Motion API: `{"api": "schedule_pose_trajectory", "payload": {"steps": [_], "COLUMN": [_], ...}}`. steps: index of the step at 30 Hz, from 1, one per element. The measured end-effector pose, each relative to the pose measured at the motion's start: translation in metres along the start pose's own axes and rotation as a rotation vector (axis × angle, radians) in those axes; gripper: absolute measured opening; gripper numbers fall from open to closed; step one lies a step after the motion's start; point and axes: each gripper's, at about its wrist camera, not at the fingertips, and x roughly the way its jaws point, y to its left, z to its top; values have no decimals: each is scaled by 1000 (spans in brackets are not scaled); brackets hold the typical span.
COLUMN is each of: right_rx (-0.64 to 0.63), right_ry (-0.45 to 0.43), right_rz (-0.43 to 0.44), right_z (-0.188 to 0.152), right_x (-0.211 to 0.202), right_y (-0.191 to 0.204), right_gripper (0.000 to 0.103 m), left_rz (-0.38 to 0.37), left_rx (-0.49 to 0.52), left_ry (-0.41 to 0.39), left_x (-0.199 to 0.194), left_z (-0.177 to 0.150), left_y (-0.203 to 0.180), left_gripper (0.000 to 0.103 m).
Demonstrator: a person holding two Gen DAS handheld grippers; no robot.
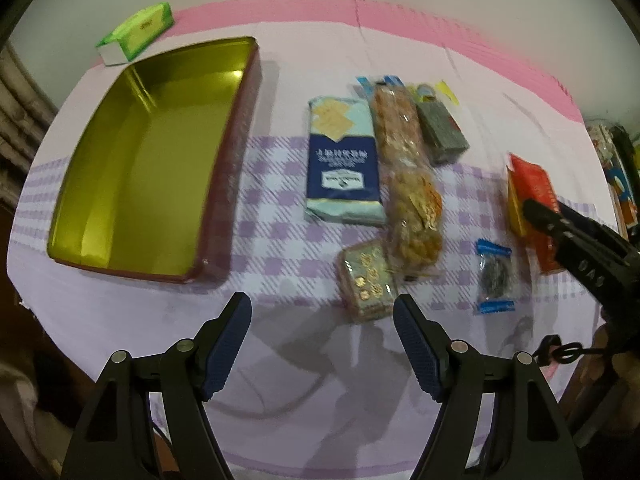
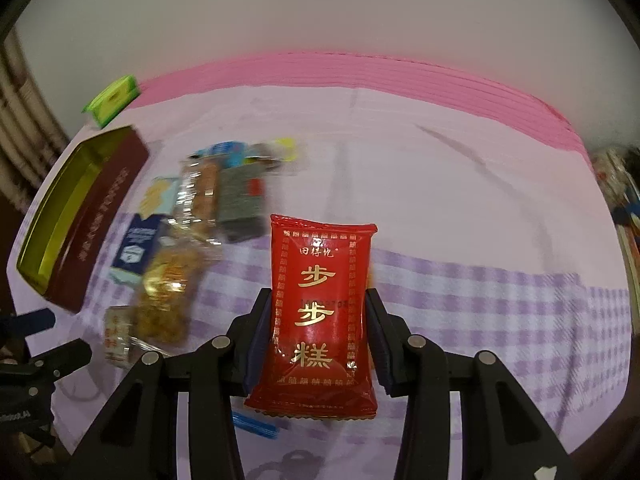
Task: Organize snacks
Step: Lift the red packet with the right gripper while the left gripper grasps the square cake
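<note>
— What do you have at the far left?

— A green box (image 1: 138, 32) sits at the back corner, just behind my open tin (image 1: 224, 152). The tin has a gold inside and dark red walls, and nothing lies in it. It rests on the surface (image 1: 280, 60), which wears a lilac checked cloth with a pink band at the back.

— And your left claw?

— My left claw (image 1: 322, 332) hangs above the cloth with its two blue pads apart, gripping nothing. Just ahead of it lies a small gold-printed packet (image 1: 366, 280).

— What lies past that?

— The snacks sit in a cluster right of the tin: a blue and pale-green biscuit pack (image 1: 344, 160), a long clear bag of golden-brown pieces (image 1: 408, 176) touching its right edge, then a grey packet (image 1: 442, 132) beside the bag's far end. The print is too blurred to read. Nearer me, to the right, a small dark snack in a blue-ended wrapper (image 1: 494, 276) lies apart from the rest.

— And the right side?

— My right claw (image 2: 318, 320) is clamped on a red pouch with gold characters (image 2: 320, 312), its pads pressing both long edges. The pouch stands raised above the checked cloth, well apart from the tin.
</note>
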Motion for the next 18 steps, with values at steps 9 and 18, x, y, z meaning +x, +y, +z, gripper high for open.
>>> {"api": "schedule_pose_trajectory", "payload": {"steps": [9,18], "right_rx": [79,102], "right_ry": [13,1], "right_rz": [-3,6], "right_z": [-13,-16], "right_x": [2,3], "right_y": [-37,-41], "right_gripper": [41,41], "left_rz": [-8,28], "left_rx": [48,56], "left_ry": [82,70], "left_x": [21,37], "left_z": [0,20], "left_y": [-23,-33], "left_gripper": [64,58]}}
